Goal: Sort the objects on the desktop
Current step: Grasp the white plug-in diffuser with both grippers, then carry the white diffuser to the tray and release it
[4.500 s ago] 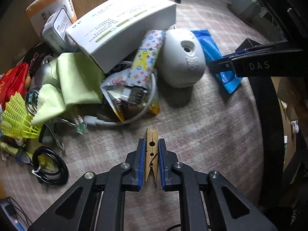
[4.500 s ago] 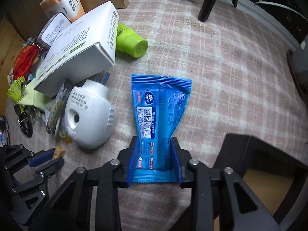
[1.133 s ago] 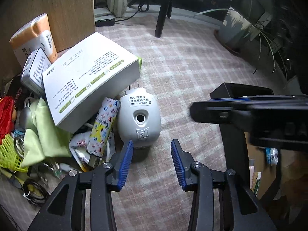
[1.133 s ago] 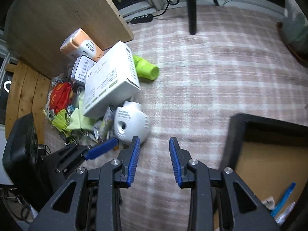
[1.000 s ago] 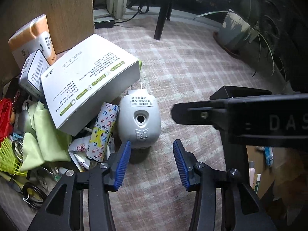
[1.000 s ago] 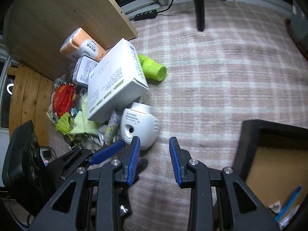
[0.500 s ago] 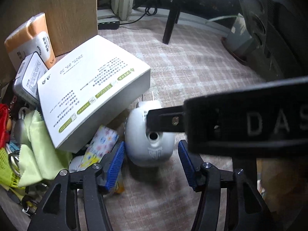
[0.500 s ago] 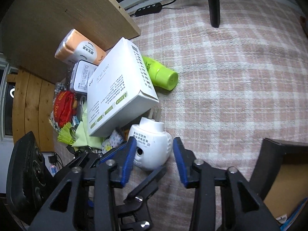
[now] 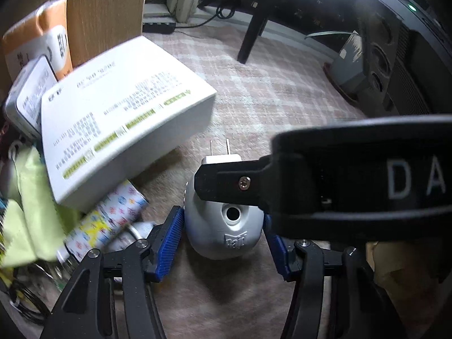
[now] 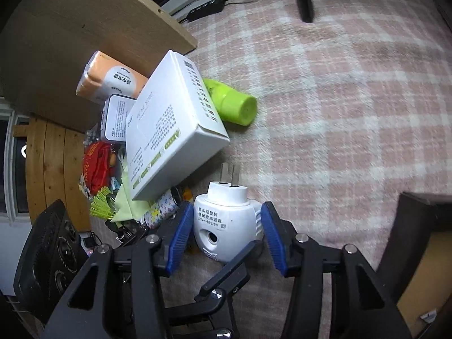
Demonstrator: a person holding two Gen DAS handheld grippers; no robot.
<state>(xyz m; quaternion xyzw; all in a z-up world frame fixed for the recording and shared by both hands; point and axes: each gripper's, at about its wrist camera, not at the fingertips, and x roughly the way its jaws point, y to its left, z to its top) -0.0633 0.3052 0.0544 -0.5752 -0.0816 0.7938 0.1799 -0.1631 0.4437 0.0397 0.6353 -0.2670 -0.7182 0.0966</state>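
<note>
Right wrist view shows the white plug-in device (image 10: 226, 226) lying on the pink checked cloth (image 10: 339, 113) at the near edge of the clutter pile, its two flat prongs pointing away from you. The body is rounded, smooth plastic with a printed label, a round hole in its face and vent slots on its side. It is rigid and likely slippery at the curved shoulders.

Your right gripper (image 10: 224, 233) straddles the device. Its jaws are opening, with the body between the blue pads and a gap visible on both sides. Your left gripper (image 9: 223, 243) also brackets the same device from its own side, jaws spread and not pressing, though the left pad stands very close to the shell.

Step in hand: approach for pickup of the device; no grasp is made yet. The next move calls for one gripper only. Settle which, then lower it so the pads meet the widest part of the body, and close squarely across the sides. Withdraw the other gripper so the fingers do not collide.

Just behind and to the left, the white box (image 10: 169, 130) leans over a patterned pouch (image 9: 110, 220) and a green cloth (image 9: 28, 197). A green bottle (image 10: 234, 107) lies beyond. Lift clear of the box corner to avoid toppling the pile.
</note>
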